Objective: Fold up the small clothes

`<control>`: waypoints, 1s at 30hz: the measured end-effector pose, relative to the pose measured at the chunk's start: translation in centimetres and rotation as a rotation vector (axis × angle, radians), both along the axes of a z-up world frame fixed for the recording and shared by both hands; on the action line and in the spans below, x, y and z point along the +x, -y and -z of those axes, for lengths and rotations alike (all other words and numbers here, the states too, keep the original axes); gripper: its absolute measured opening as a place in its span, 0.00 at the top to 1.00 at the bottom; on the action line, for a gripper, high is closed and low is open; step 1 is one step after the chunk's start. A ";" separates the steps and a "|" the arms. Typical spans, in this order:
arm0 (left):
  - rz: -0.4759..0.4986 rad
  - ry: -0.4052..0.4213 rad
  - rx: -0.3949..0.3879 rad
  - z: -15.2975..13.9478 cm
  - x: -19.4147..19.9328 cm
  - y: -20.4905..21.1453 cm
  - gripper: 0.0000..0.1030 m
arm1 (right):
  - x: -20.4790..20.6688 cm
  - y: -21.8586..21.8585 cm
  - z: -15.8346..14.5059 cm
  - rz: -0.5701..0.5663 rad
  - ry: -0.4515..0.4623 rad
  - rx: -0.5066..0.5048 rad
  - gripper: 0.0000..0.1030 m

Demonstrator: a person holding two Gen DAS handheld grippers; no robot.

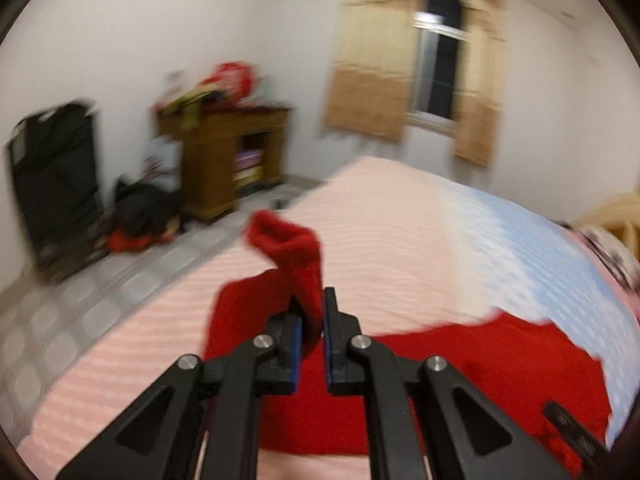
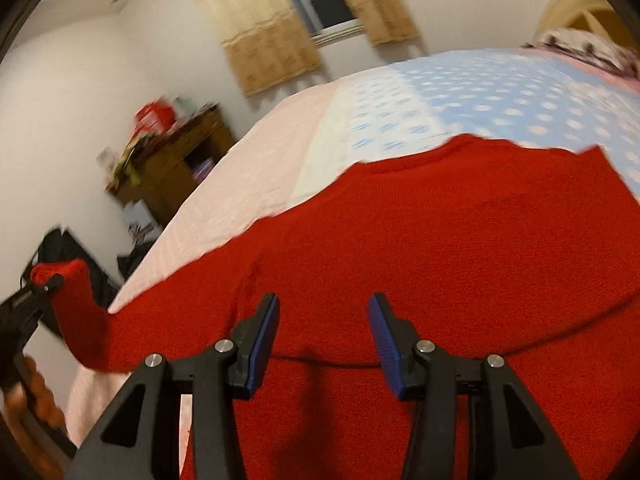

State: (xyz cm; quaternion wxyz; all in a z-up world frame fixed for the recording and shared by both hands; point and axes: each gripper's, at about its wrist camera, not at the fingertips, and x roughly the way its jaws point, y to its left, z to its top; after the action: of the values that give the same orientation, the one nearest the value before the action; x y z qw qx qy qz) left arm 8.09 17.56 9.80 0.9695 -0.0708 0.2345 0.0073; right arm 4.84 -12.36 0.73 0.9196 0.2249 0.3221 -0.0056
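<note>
A small red knitted sweater (image 2: 440, 220) lies spread on the bed (image 2: 280, 152). Its left sleeve (image 1: 288, 248) is lifted off the bedding, and my left gripper (image 1: 313, 300) is shut on that sleeve, whose cuff stands up past the fingertips. The right wrist view shows the same raised sleeve (image 2: 80, 312) at the far left with the left gripper (image 2: 54, 280) clamped near its cuff. My right gripper (image 2: 324, 308) hovers over the sweater's lower body, open, with nothing between its blue pads (image 2: 264, 332).
The bedspread is pink on the left and blue with white dots (image 2: 500, 92) on the right, with a patterned pillow (image 2: 580, 48) at the head. Beyond the bed's left edge are tiled floor (image 1: 80, 304), a black suitcase (image 1: 56, 176), a cluttered wooden cabinet (image 1: 224, 160) and a curtained window (image 1: 436, 52).
</note>
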 end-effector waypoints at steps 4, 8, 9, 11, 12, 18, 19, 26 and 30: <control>0.185 -0.032 0.021 1.6 -1.3 8.3 0.92 | -1.2 2.1 0.7 0.055 -0.024 0.011 0.53; 0.298 -0.120 0.092 4.6 -1.8 13.7 0.92 | -2.1 3.4 2.4 0.078 -0.012 0.050 0.53; 0.312 -0.141 0.104 5.1 -1.7 14.3 0.91 | -2.2 3.2 2.4 0.082 -0.006 0.032 0.53; 0.339 -0.188 0.124 5.9 -1.5 15.0 0.85 | -2.0 2.7 2.4 0.075 -0.003 0.007 0.53; 0.350 -0.206 0.132 6.1 -1.7 15.1 0.83 | -1.9 2.6 2.5 0.074 -0.003 -0.003 0.53; 0.359 -0.245 0.025 5.8 -4.3 10.5 0.22 | -2.0 3.5 2.9 0.067 0.011 0.044 0.53; 0.339 -0.232 0.001 5.5 -4.6 9.3 0.16 | -2.0 3.8 2.9 0.067 0.017 0.071 0.53; -0.019 -0.193 -0.059 6.6 -4.7 -1.1 0.10 | -1.8 4.6 1.5 -0.012 0.079 0.318 0.45; -0.101 -0.262 -0.149 8.7 -4.2 -3.8 0.12 | -0.4 0.7 0.1 -0.149 0.053 0.202 0.40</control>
State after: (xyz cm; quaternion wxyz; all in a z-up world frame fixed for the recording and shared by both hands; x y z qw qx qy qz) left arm 3.86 21.35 1.08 0.9210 -0.1525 0.3552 0.0481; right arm 4.45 -13.07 0.66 0.8982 0.2918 0.3126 0.1013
